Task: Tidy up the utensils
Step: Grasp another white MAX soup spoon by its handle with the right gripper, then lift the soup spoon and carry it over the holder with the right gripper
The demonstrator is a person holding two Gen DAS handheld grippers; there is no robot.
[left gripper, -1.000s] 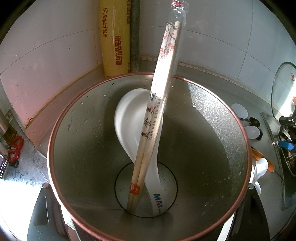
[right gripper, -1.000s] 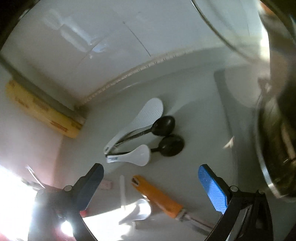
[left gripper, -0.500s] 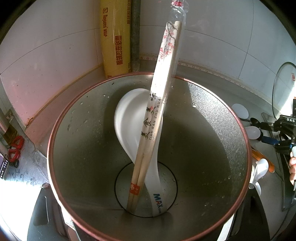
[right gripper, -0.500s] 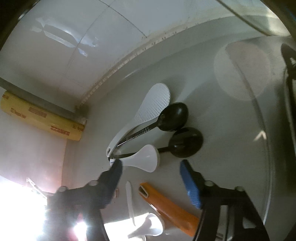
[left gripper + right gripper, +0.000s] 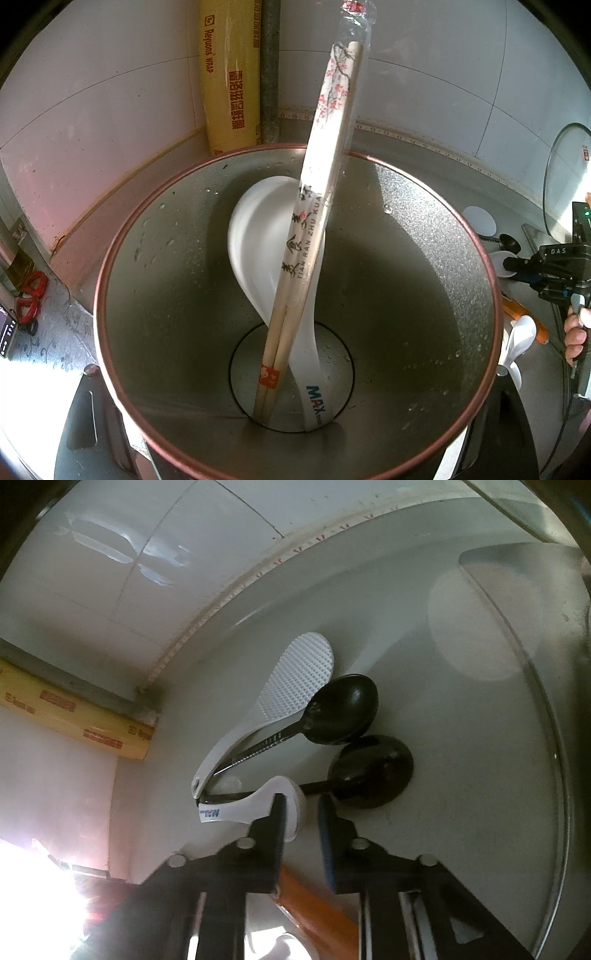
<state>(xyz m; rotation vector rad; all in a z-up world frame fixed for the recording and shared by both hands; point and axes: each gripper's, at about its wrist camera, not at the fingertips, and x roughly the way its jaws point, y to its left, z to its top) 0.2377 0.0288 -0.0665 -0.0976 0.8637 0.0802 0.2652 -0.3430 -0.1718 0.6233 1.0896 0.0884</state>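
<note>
Two utensils already stand in the metal holder (image 5: pixel 424 295) that fills my left wrist view: a wrapped pair of chopsticks (image 5: pixel 314 229) leaning up past the far rim, and a white soup spoon (image 5: pixel 266 251) behind them, handle down on the holder's floor. My left gripper (image 5: pixel 291 469) shows only as dark finger parts at the near left and near right, outside the holder's wall; I cannot tell whether it grips the holder or how wide it stands. A yellow roll of cling wrap (image 5: pixel 229 81) stands against the far tiled wall.

On the right side, my right gripper (image 5: pixel 301 821) sits low over the counter (image 5: pixel 443 720) with its fingers brought close together and only a narrow gap between the pads (image 5: pixel 327 830). The bowl of a white ceramic spoon (image 5: pixel 251 805) lies at the left pad (whether the pad is touching it, I cannot tell); nothing is clamped. Just beyond lie a black ladle (image 5: pixel 373 771) and a black spoon (image 5: pixel 343 716), bowls side by side, handles running left, with a white rice paddle (image 5: pixel 295 675) on the far side of them. An orange-handled tool (image 5: pixel 314 912) lies under the gripper, near. A glass lid (image 5: pixel 554 775) curves along the right.
</note>
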